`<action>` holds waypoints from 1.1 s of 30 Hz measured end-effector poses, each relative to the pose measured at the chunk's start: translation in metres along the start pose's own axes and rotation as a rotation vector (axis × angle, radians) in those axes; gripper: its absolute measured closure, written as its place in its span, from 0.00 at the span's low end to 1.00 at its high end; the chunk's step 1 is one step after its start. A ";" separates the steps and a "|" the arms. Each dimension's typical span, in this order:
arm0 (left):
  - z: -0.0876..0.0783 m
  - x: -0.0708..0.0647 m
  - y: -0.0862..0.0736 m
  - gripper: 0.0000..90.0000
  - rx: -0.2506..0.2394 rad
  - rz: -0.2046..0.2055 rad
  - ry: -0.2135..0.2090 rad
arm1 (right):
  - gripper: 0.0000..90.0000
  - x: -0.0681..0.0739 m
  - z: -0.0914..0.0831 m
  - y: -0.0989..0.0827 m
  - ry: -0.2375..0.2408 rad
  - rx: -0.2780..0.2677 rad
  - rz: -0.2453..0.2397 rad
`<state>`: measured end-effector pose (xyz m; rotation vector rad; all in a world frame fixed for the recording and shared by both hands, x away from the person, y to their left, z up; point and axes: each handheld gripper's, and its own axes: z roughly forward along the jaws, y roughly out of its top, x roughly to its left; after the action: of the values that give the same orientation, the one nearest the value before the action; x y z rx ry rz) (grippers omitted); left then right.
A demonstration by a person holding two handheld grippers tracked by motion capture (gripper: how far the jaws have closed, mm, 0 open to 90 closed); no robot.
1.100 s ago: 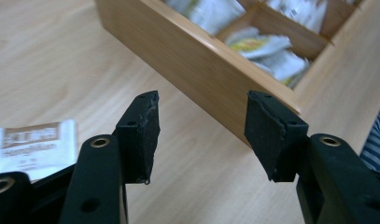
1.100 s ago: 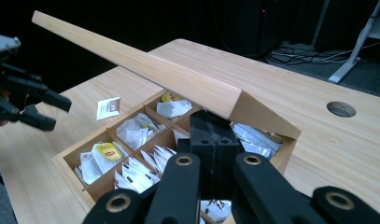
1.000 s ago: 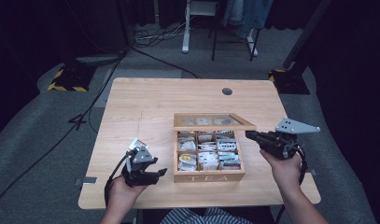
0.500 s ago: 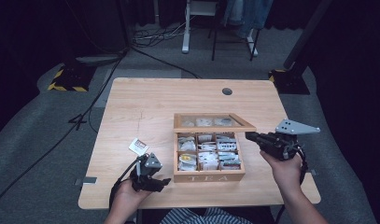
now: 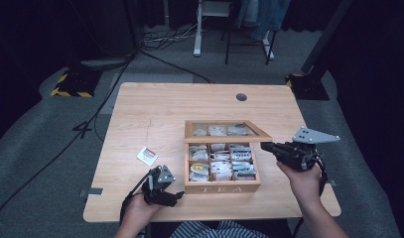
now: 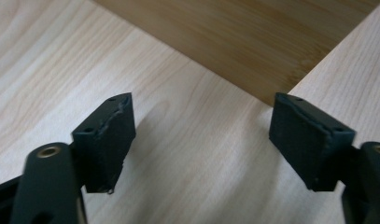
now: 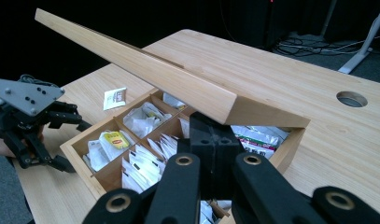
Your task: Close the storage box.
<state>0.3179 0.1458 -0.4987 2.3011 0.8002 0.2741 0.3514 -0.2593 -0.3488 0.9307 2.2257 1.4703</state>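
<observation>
Lying flat on table [image 5: 155, 114], left of tea box [image 5: 222, 187]: tea bag packet [image 5: 147, 155], untouched. Holding up box lid [image 5: 227, 131] by its right corner: right gripper [image 5: 267, 147], jaws pressed together on lid edge. Resting low at near table edge, just left of box front: left gripper [image 5: 176, 196], jaws spread, just been opening, nothing between. Filling open compartments: assorted tea bags [image 7: 115, 139].
</observation>
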 end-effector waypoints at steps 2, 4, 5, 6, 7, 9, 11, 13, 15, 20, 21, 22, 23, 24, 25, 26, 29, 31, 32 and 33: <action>0.001 0.001 -0.002 0.22 -0.017 -0.002 0.001 | 1.00 0.000 0.000 0.000 0.001 0.003 -0.001; 0.002 0.004 -0.004 0.21 -0.044 0.001 -0.004 | 1.00 0.000 -0.001 0.000 0.001 0.003 0.000; 0.002 0.005 -0.004 0.21 -0.044 -0.004 -0.001 | 1.00 0.000 -0.001 -0.001 0.001 0.005 0.000; 0.002 0.005 -0.004 0.20 -0.044 -0.004 -0.001 | 1.00 0.000 -0.001 -0.001 0.002 0.006 0.000; 0.003 0.005 -0.004 0.20 -0.042 -0.008 0.002 | 1.00 0.000 -0.001 -0.001 0.002 0.008 0.002; 0.003 0.005 -0.003 0.20 -0.040 -0.007 0.004 | 1.00 0.000 -0.001 -0.001 0.003 0.008 0.000; 0.003 0.005 -0.003 0.20 -0.040 -0.007 0.004 | 1.00 0.000 -0.001 -0.001 0.004 0.012 0.002; 0.003 0.005 -0.003 0.20 -0.040 -0.006 0.004 | 1.00 0.000 -0.001 -0.002 0.006 0.018 -0.001; 0.003 0.005 -0.003 0.20 -0.040 -0.007 0.004 | 1.00 0.001 -0.001 -0.002 0.005 0.021 -0.002; 0.003 0.005 -0.003 0.20 -0.041 -0.008 0.004 | 1.00 0.002 -0.003 -0.004 0.009 0.033 -0.002; 0.003 0.005 -0.003 0.20 -0.041 -0.008 0.004 | 1.00 0.002 -0.004 -0.004 0.010 0.035 -0.002; 0.003 0.005 -0.003 0.20 -0.041 -0.007 0.005 | 1.00 0.002 -0.004 -0.004 0.012 0.041 -0.003; 0.003 0.005 -0.003 0.20 -0.041 -0.007 0.005 | 1.00 0.001 -0.004 -0.004 0.014 0.044 -0.004; 0.003 0.005 -0.003 0.20 -0.041 -0.007 0.005 | 1.00 0.001 -0.004 -0.004 0.017 0.050 -0.004; 0.003 0.005 -0.003 0.20 -0.041 -0.008 0.005 | 1.00 0.001 -0.004 -0.004 0.017 0.050 -0.004; 0.003 0.005 -0.003 0.20 -0.041 -0.008 0.003 | 1.00 0.001 -0.004 -0.004 0.019 0.054 -0.002; 0.003 0.006 -0.003 0.20 -0.041 -0.006 0.001 | 1.00 0.001 -0.005 -0.004 0.024 0.068 0.000; 0.003 0.006 -0.003 0.20 -0.042 -0.005 -0.001 | 1.00 0.001 -0.005 -0.004 0.029 0.079 0.001; 0.003 0.006 -0.003 0.20 -0.042 -0.004 -0.002 | 1.00 0.001 -0.005 -0.005 0.032 0.091 0.002; 0.003 0.006 -0.003 0.20 -0.042 -0.004 -0.002 | 1.00 0.001 -0.005 -0.005 0.032 0.091 0.002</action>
<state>0.3225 0.1501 -0.5034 2.2601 0.7909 0.2840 0.3466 -0.2635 -0.3511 0.9433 2.3324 1.4038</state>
